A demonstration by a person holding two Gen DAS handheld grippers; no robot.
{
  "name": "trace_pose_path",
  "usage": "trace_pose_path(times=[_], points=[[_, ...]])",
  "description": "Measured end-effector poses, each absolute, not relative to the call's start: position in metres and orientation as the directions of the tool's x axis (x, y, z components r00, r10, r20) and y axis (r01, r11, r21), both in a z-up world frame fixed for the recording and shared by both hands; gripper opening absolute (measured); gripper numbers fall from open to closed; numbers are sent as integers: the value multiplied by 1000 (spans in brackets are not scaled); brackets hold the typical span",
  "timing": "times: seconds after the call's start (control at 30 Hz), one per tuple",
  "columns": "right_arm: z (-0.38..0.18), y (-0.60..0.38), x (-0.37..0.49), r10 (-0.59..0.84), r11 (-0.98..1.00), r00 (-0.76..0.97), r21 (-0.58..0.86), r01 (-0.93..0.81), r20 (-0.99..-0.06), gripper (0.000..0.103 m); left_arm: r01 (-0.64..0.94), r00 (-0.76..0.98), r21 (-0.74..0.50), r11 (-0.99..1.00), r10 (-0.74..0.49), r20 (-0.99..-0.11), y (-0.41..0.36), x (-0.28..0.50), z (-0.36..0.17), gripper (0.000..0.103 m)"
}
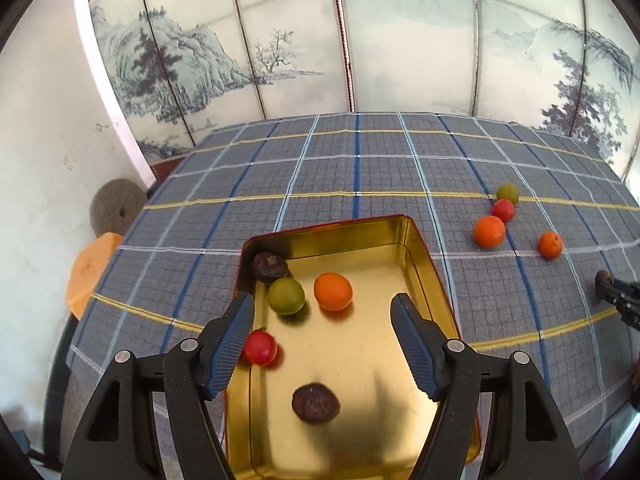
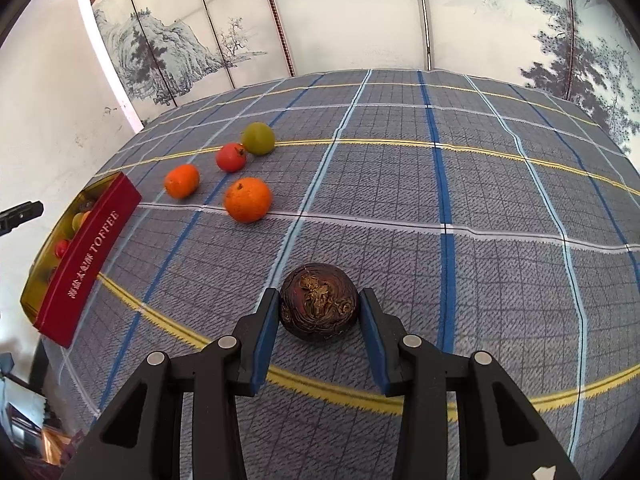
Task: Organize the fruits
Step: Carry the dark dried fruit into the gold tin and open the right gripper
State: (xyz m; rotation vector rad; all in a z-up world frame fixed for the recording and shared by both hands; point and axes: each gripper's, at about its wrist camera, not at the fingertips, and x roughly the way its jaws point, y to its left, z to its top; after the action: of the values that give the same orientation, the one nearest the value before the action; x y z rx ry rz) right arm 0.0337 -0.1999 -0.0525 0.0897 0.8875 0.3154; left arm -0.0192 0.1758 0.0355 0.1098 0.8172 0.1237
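Observation:
A gold-lined red tin lies on the checked cloth and holds two dark brown fruits, a green fruit, an orange and a red fruit. My left gripper is open and empty above the tin. My right gripper has its pads against the sides of a dark brown fruit on the cloth. Two oranges, a red fruit and a green fruit lie loose beyond it. The tin also shows in the right wrist view, at the left.
A painted folding screen stands behind the table. The table's left edge runs close to the tin, with an orange stool and a grey round object below it. The right gripper's tip shows at the right edge.

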Motion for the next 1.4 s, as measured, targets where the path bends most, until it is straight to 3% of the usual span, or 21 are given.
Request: trace_pose_path(times=[0.37,0.53,0.6,0.73,1.1,1.4], points=[[-9,-160,13,379,919,611,206,-336,-695,37,-87,695,160,983,174,-698,169,-45,38,77],[14,-123,6,443,883,600,209,-419,-666,37,-112,698,170,979,199,-688,174,-53,38,84],[22,-107,4,476,862,588,215,-459,-653,37,-134,702,172,976,216,-679,179,-58,38,91],[34,-67,2,537,813,550,220,-539,-640,37,-164,720,192,968,251,-647,189,-72,41,94],[20,59,20,619,673,383,211,-709,-686,38,-223,723,168,960,279,-632,225,-99,39,95],[-5,110,50,601,668,323,238,-705,-731,41,-233,710,138,963,265,-652,238,-104,30,95]])
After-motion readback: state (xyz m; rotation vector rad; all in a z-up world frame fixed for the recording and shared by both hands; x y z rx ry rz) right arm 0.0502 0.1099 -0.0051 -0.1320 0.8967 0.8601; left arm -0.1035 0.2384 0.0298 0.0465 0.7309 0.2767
